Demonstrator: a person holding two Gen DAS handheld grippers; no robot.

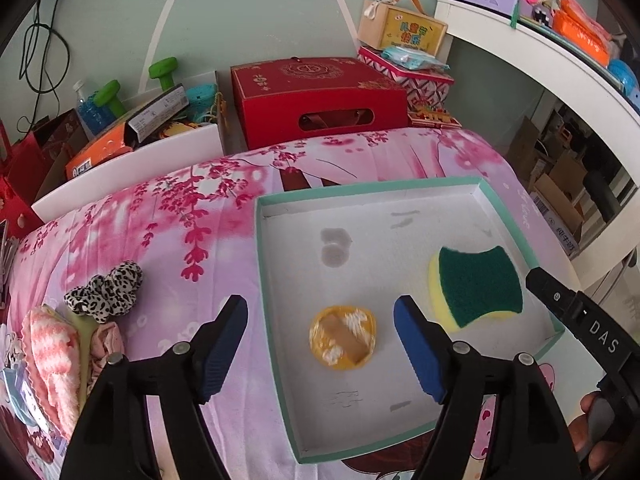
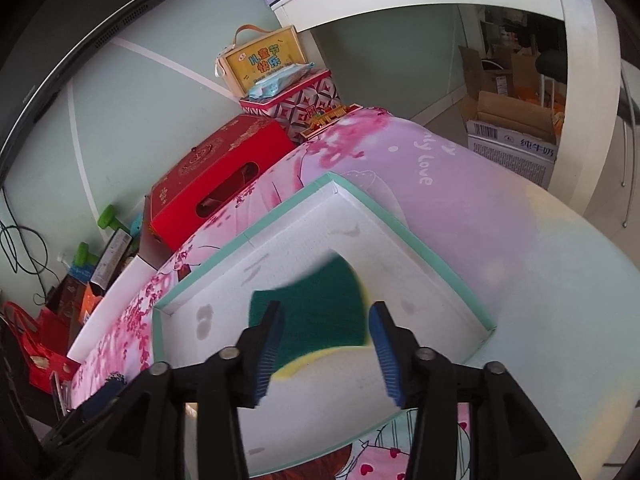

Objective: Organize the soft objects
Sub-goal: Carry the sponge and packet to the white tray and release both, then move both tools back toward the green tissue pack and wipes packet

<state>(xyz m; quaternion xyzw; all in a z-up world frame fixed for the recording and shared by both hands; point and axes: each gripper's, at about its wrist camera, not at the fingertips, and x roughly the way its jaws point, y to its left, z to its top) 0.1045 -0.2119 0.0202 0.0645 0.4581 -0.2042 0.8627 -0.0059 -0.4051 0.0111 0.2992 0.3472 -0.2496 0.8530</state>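
Pink cherry-blossom bedding (image 1: 168,216) covers the bed that fills the middle of both views, with a red cardboard gift box (image 1: 320,100) behind it against a pale green wall. On the bedding lies a shallow white tray with a mint-green rim (image 1: 276,320). Inside it, in the left wrist view, a yellow sponge with a dark green scouring face (image 1: 476,286) lies flat, green side up, right of centre; its long axis runs from upper left to lower right of the frame. A small round yellow wrapped object (image 1: 343,337) lies flat just left of the sponge, apart from it.

The left tool (image 1: 320,346) hangs over the tray's left part, its blue pads wide apart and nothing between them; the yellow round object shows in the gap below. The right tool (image 2: 326,340) hangs over the blurred sponge (image 2: 316,312), its jaws apart and the pads not pressing on it.

At the lower left of the left wrist view, off the tray, lie a black-and-white leopard-print scrunchie (image 1: 106,294) and a pink-and-white fluffy cloth (image 1: 52,356).
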